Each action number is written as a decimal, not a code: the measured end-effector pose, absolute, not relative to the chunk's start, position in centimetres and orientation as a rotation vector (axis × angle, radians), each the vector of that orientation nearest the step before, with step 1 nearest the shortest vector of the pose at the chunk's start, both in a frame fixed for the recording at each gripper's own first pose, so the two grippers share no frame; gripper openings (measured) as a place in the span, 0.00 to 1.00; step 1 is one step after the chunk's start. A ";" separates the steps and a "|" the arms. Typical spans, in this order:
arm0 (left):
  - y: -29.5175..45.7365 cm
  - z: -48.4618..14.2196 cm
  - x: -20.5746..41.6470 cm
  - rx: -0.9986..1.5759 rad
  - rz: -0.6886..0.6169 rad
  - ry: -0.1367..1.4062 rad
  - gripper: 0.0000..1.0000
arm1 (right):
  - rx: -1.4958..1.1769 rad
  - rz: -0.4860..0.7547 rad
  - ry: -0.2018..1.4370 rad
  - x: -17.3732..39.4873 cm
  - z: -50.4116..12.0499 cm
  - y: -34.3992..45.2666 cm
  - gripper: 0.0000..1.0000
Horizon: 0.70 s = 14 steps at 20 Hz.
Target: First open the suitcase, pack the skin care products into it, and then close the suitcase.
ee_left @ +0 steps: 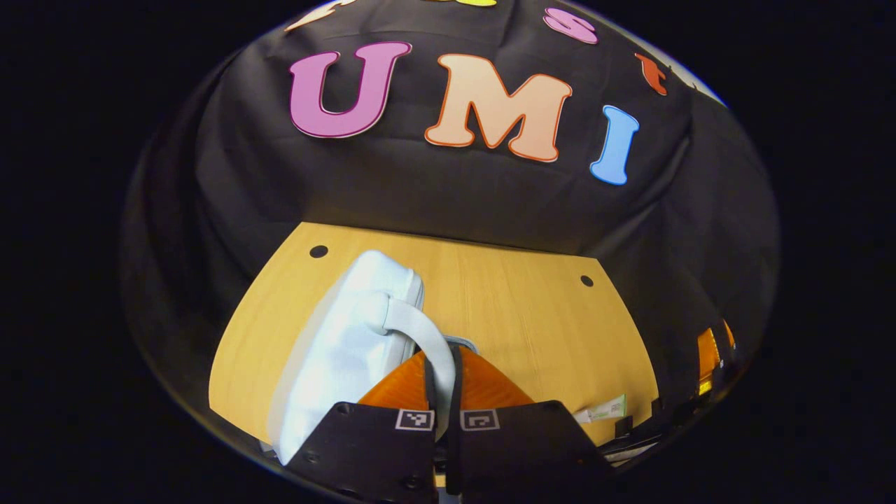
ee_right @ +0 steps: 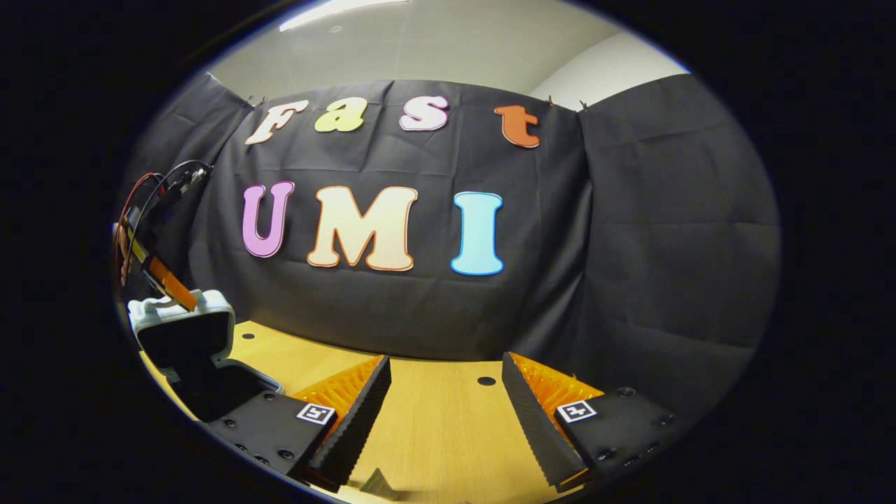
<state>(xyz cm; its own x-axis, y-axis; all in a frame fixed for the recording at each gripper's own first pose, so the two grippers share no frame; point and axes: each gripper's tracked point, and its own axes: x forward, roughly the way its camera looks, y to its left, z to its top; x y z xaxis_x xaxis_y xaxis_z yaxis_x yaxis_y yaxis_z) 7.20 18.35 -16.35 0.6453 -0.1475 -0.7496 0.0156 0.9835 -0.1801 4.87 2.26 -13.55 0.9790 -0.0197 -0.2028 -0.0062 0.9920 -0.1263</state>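
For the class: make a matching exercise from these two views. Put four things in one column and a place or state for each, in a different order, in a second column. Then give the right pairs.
Things:
1. suitcase
2. left gripper
3. right gripper
4. skin care tube

States:
A. open, nothing between its fingers
B. lying flat on the wooden table
C. shut on the white handle
D. lid raised, dark inside showing

Pairs: 1-D, 2-C, 3-A, 4-B

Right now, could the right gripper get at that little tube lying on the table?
Probably yes. The right gripper is open above bare table, the tube lies just below its fingers, and nothing stands between them.
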 end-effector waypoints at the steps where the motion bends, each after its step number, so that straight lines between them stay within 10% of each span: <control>1: 19.4 -15.9 7.3 -0.156 -0.093 0.851 0.00 | -0.131 -0.004 0.201 5.0 -13.4 2.9 0.99; 14: 36.3 -15.0 8.9 -0.064 0.029 0.753 0.01 | -0.158 -0.036 0.169 5.9 -13.1 11.0 0.99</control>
